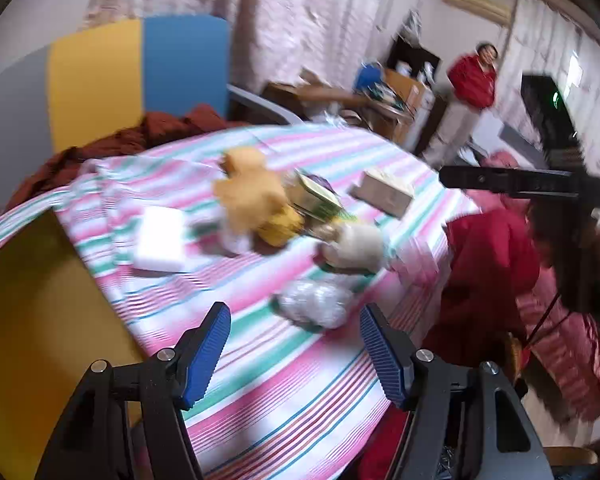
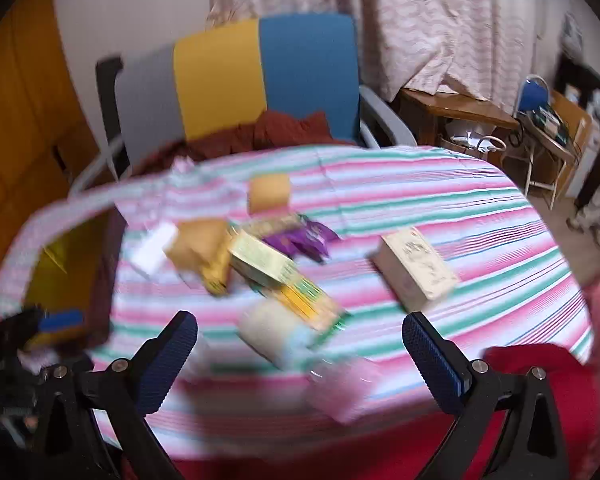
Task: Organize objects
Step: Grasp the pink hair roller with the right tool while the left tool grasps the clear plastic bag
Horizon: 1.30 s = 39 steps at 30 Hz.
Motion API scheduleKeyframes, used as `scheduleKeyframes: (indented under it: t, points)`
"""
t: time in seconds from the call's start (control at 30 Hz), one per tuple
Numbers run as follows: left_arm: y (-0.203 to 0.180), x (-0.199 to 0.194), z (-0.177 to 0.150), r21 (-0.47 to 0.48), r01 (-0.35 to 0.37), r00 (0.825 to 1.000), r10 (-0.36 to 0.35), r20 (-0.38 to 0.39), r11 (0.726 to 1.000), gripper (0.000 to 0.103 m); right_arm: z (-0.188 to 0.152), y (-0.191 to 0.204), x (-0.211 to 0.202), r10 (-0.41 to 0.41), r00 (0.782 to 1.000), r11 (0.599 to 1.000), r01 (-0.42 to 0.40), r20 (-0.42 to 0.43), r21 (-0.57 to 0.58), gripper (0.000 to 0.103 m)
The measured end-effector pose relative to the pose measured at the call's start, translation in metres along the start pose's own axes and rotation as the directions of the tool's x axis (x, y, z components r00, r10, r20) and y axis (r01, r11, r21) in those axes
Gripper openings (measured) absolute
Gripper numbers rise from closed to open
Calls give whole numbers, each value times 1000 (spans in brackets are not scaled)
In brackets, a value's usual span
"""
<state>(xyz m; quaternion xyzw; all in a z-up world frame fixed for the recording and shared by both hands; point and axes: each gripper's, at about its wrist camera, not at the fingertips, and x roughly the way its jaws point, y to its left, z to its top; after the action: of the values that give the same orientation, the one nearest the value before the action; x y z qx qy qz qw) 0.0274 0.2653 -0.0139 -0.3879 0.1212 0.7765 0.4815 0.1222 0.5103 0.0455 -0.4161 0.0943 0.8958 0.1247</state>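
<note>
Objects [image 2: 268,268] sat cluttered mid-worktop [image 2: 460,200], untouched; left gripper [image 1: 294,344] and right gripper [image 2: 300,356] hovered at the near edge, jaws spread and empty, so next move likely needs one target picked.

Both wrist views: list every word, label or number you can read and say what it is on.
None can be read; both views are motion-blurred.
Beige box: dark print on top, too blurred.
Green and yellow box: print too blurred.
Purple packet: pale marks, unreadable.
Black device: a green light, no text.
</note>
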Motion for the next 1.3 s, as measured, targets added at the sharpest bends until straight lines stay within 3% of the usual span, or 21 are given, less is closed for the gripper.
scheduleKeyframes:
  t: [0.17, 0.43, 0.53, 0.6, 0.67, 0.73, 0.8, 0.87, 1.07, 1.3]
  points:
    - [-19, 47, 2, 43, 25, 997, -22, -79, 999, 78, -15, -15, 20, 7, 983, 984, -39, -182, -175, 103]
    - [-17, 97, 3, 40, -7, 988, 13, -156, 999, 79, -19, -6, 75, -18, 902, 903, -170, -430, -394, 103]
    - [-14, 106, -1, 38, 1, 984, 5, -178, 999, 78, -23, 2, 97, -91, 864, 859, -183, -495, -478, 103]
    - [-14, 112, -3, 36, 12, 982, -5, -191, 999, 67, -30, 5, 111, -117, 827, 835, -218, -550, -505, 103]
    - [-14, 111, -5, 54, 1, 985, 8, -171, 999, 58, -32, 6, 116, -139, 818, 823, -219, -559, -524, 103]
    - [-12, 109, -7, 52, 10, 986, -1, -164, 999, 57, -35, 7, 118, -146, 808, 818, -226, -571, -529, 96]
    - [-8, 106, -10, 41, 20, 988, -13, -151, 999, 53, -42, 7, 121, -175, 805, 805, -215, -567, -553, 68]
    - [-6, 103, -12, 37, 20, 990, -14, -141, 999, 52, -45, 3, 120, -173, 809, 813, -204, -561, -545, 68]
    - [-9, 89, -16, 12, 32, 992, -30, -120, 999, 50, -45, -10, 105, -115, 851, 867, -166, -513, -469, 68]
    - [-8, 41, -12, -21, 41, 999, -42, -18, 999, 50, -48, -29, 71, -85, 916, 942, -54, -391, -331, 68]
